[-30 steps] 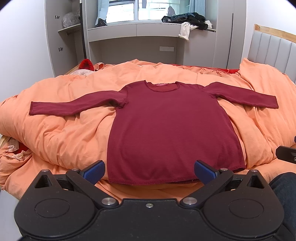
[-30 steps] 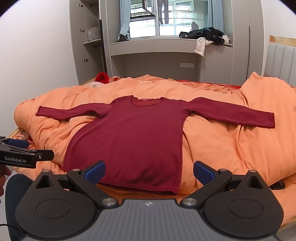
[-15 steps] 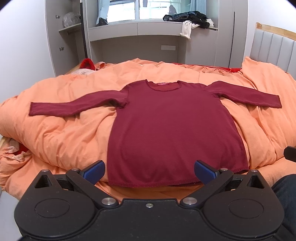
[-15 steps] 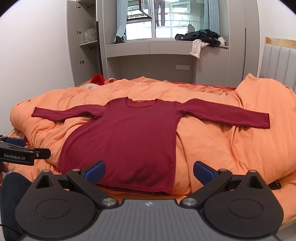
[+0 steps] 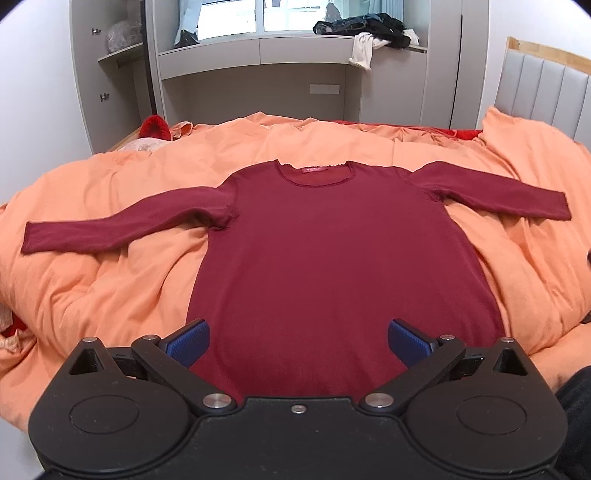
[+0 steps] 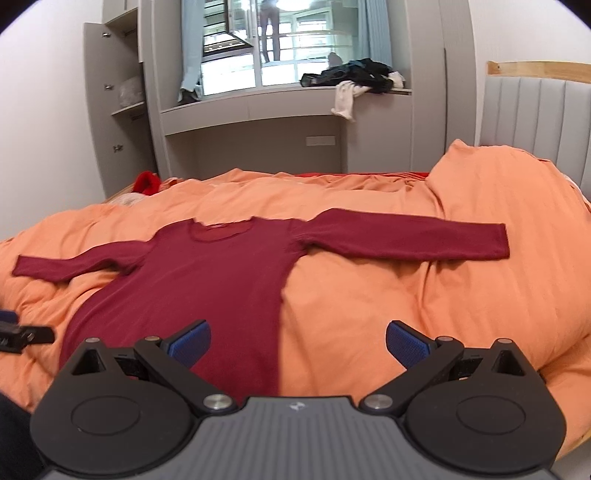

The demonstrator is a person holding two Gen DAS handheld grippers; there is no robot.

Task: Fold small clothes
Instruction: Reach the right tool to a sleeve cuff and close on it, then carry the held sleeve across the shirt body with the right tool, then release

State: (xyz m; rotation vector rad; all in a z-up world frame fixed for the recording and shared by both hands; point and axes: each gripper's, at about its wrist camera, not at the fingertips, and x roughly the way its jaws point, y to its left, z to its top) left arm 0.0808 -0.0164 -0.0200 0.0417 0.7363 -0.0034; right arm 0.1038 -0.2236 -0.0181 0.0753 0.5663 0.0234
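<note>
Bedroom, grey built-in cabinetry point(image 5: 258, 85) standing against the far wall, a window point(image 6: 280, 40) above it letting in daylight.

Window ledge: a heap of dark clothes point(image 5: 365, 26) is lying on it, with a pale garment point(image 6: 345, 98) hanging over the edge.

Bed: an orange duvet point(image 5: 110, 280) is covering it, rumpled in soft ridges; a grey padded headboard point(image 6: 535, 122) with a wooden top rail is rising off to the right of both pairs of fingers. A red item point(image 5: 157, 127) is sitting at the duvet's far left corner (what it is, I cannot tell).

Dark red long-sleeved top point(image 5: 343, 266): lying flat on the duvet, neckline pointing away, both sleeves stretched straight out sideways. Its left sleeve point(image 5: 110, 225) is running out well past the left finger; its right sleeve point(image 6: 406, 236) is reaching toward the headboard.

Left gripper point(image 5: 299, 338): blue-padded fingers point(image 5: 186, 341) are standing wide apart and gripping nothing, with the top's lower body lying between and just beyond them.

Right gripper point(image 6: 297, 338): fingers point(image 6: 404, 341) likewise spread wide and holding nothing. The top's right side seam is falling between them, cloth ahead of the left finger, bare duvet ahead of the right one.
</note>
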